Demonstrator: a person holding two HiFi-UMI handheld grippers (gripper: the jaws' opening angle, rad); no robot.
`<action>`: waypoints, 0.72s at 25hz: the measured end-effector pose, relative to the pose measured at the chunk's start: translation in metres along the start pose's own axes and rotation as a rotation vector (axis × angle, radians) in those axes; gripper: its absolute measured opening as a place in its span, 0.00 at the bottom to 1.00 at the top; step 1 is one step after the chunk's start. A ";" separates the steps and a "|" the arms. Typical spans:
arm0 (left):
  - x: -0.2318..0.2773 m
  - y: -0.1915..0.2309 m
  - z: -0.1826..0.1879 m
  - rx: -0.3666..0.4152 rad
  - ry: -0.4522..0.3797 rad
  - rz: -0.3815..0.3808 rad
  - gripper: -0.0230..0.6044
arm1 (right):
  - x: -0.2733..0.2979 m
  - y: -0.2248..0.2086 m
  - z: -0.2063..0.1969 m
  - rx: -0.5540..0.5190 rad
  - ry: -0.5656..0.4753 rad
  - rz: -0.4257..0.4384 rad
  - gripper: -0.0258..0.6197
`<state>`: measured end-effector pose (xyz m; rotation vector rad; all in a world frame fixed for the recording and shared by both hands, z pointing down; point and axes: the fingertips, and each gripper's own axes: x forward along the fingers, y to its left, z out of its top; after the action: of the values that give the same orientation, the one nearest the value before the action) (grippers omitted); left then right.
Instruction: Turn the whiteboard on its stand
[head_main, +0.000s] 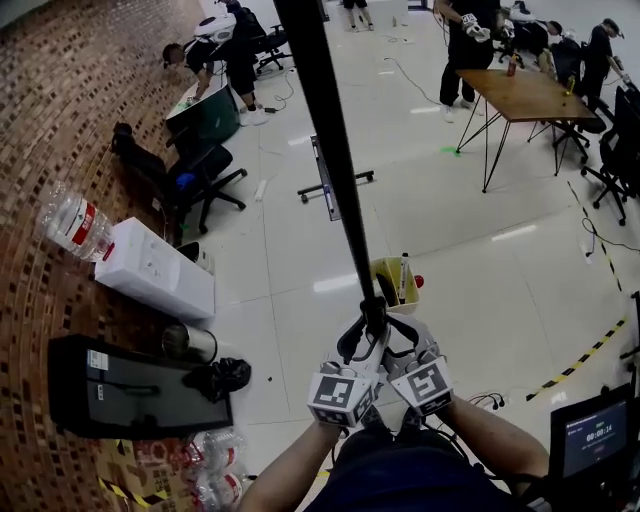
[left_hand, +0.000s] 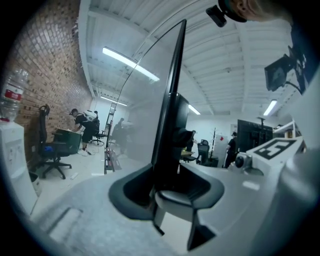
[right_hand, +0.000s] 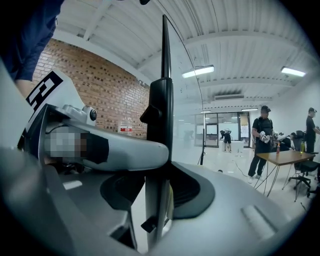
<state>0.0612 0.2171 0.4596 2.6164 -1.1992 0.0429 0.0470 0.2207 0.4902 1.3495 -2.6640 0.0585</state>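
A: You are looking at the whiteboard (head_main: 335, 170) edge-on. Its dark frame runs as a thin line from the far top of the head view down to your grippers at the near centre. One stand's foot (head_main: 327, 187) shows on the pale floor (head_main: 470, 270) beyond it, to the left of the frame.

B: Your left gripper (head_main: 362, 338) and right gripper (head_main: 400, 338) sit side by side, touching or nearly so. Each is clenched on that near edge of the board. In the left gripper view the frame (left_hand: 170, 115) stands upright between the dark pads of the left gripper (left_hand: 167, 182). The right gripper view shows the same edge (right_hand: 161, 130) pinched by the right gripper (right_hand: 159, 187).

A: By my judgement you are at the turning step itself: the hold is made and the board is side-on to you.

B: Next you would need to carry the edge round in an arc, both hands moving as one, so the panel pivots without twisting. Watch the brick wall (head_main: 40, 120) on your left and the desk (head_main: 525, 95) at far right as it comes round
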 end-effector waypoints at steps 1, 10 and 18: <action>-0.001 -0.001 0.000 0.006 0.003 0.009 0.31 | -0.001 0.002 0.000 0.001 -0.001 0.007 0.28; -0.014 -0.020 -0.005 0.009 -0.002 0.057 0.31 | -0.024 0.010 -0.001 0.003 -0.026 0.042 0.28; -0.038 -0.035 -0.016 -0.029 -0.023 0.047 0.31 | -0.046 0.028 -0.012 -0.018 0.018 0.042 0.28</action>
<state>0.0641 0.2711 0.4622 2.5705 -1.2598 0.0039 0.0523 0.2751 0.4962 1.2819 -2.6708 0.0509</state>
